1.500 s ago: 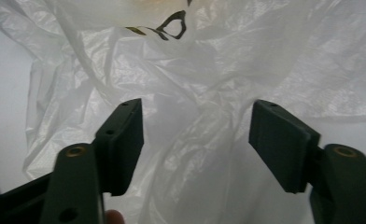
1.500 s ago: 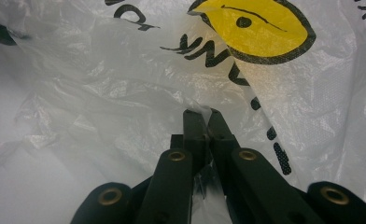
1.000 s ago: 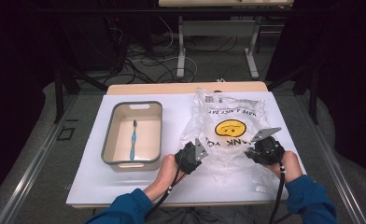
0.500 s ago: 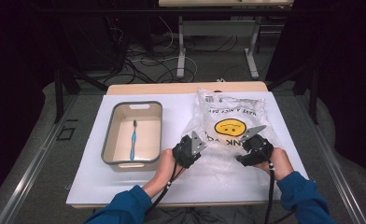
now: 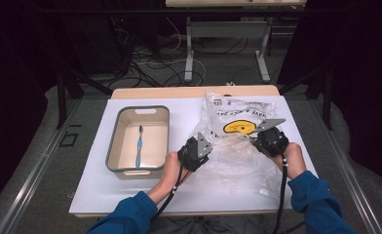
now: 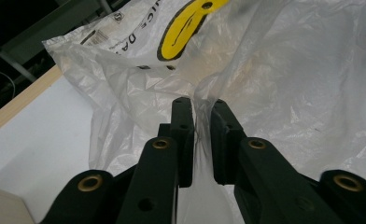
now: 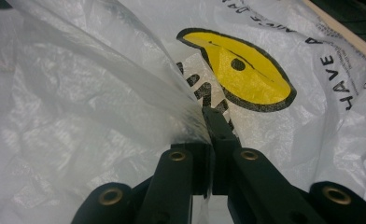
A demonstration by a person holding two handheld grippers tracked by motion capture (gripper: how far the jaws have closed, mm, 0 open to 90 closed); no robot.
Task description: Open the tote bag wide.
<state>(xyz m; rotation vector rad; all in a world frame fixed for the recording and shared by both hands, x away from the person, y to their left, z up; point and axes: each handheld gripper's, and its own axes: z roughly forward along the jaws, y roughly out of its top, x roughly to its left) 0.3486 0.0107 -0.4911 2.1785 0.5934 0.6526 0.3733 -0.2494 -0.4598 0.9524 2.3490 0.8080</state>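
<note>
Both grippers pinch the plastic bag on the right half of the table.

The white table [image 5: 130, 195] carries it all: on the right lies the clear plastic bag [image 5: 238, 156] with its yellow smiley face [image 5: 238, 127], crumpled and stretched between the two tools. Left of it, well apart, sits the grey bin [image 5: 112, 155] with a blue toothbrush [image 5: 139, 146] lying inside. The left gripper [image 5: 204, 140] is at the bag's near-left edge, jaws narrowed onto a fold of film [image 6: 200, 116]. The right gripper [image 5: 257, 135] is over at the bag's right side, just beside the smiley, jaws pressed together with a ridge of plastic [image 7: 190, 116] caught between them.
</note>
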